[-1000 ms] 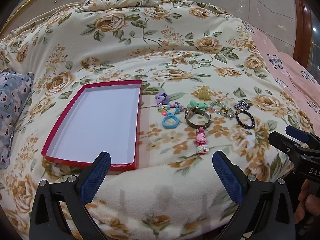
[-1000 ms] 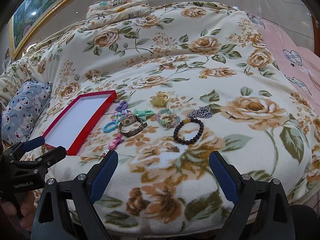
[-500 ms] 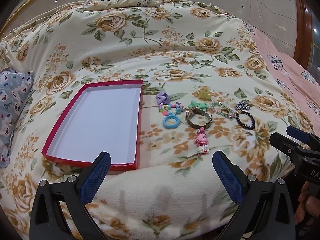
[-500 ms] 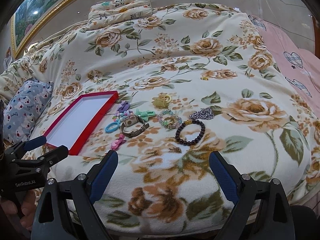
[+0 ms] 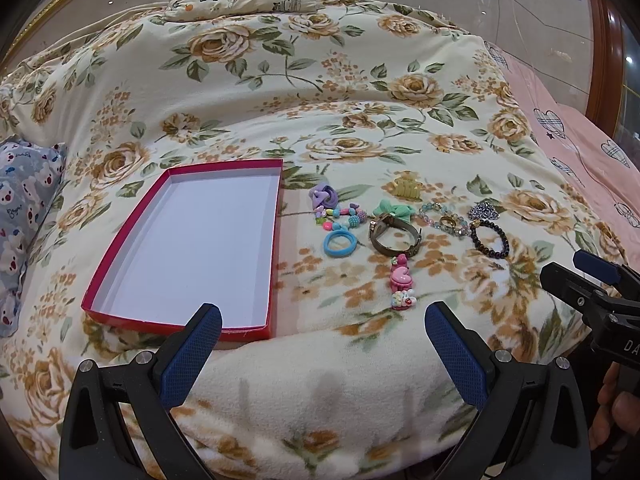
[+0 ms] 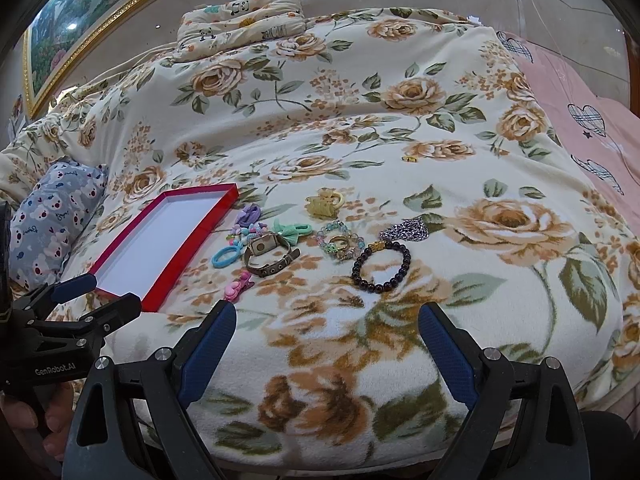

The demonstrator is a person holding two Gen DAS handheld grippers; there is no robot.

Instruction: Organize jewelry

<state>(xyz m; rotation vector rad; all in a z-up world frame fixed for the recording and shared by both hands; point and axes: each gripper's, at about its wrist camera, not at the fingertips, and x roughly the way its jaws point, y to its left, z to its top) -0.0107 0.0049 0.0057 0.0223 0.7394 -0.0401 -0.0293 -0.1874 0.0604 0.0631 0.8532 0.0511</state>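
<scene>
A bed is covered by a cream floral blanket [image 5: 320,92], with a pink heart-print sheet [image 5: 580,148] beside it. A gold-framed painting [image 6: 80,28] is hung behind.

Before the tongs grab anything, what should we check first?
1. Left tongs open, holding nothing: ok.
2. Right tongs open, holding nothing: ok.
3. Red box has room inside: ok.
4. Dark bead bracelet lies apart from the other pieces: ok.
5. Watch free of the green bow: not ok, they touch.
6. Watch strap buckled: cannot tell.
</scene>
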